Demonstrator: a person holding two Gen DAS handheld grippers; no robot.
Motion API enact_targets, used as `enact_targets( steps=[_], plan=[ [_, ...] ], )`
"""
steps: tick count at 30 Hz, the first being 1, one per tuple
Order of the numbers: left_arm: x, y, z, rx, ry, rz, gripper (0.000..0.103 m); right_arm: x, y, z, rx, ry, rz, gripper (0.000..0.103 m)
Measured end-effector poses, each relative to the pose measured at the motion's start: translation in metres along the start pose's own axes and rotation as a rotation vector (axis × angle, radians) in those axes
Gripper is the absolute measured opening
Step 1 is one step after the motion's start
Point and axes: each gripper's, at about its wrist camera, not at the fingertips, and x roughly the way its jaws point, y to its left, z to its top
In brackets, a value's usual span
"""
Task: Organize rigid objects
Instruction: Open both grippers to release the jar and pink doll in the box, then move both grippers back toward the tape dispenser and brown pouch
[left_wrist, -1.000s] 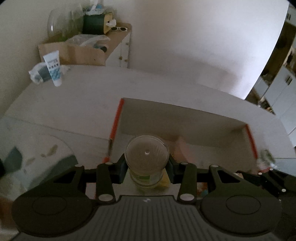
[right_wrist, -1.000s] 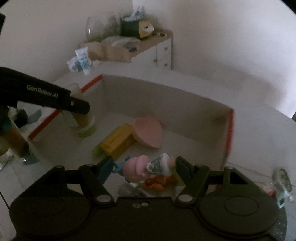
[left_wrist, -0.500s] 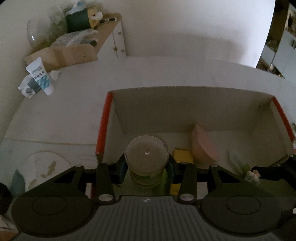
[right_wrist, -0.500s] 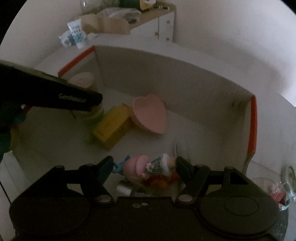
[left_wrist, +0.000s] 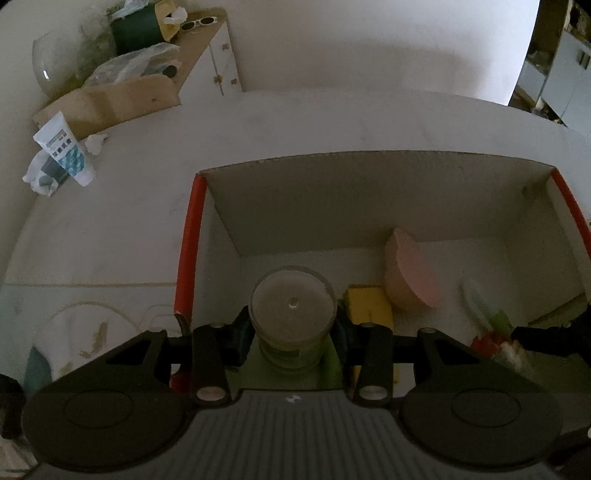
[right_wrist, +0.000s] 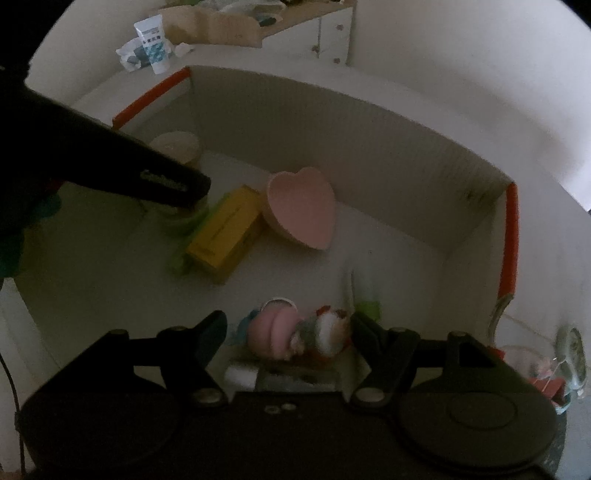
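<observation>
Motion-blurred toy figure (right_wrist: 299, 334), details unreadable
</observation>
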Motion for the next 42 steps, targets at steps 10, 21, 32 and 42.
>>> enact_targets(
  steps=[10, 21, 32, 42],
  plan=[
    [-0.014, -0.001, -0.005, -0.011, -0.011, -0.015, 0.058, -0.015, -0.006, -0.01, 0.003, -0.065, 0.034, 0.079],
    [-0.051, 0.001, -0.023, -0.048, -0.069, -0.044, 0.066, -0.05, -0.02, -0.027, 0.047, -0.167, 0.099, 0.082],
    [-0.107, -0.021, -0.043, -0.064, -0.18, -0.07, 0.066, -0.098, -0.036, -0.048, 0.082, -0.279, 0.171, 0.083],
    [-0.144, -0.065, -0.056, -0.059, -0.236, -0.109, 0.066, -0.137, -0.062, -0.07, 0.105, -0.348, 0.195, 0.089]
  ],
)
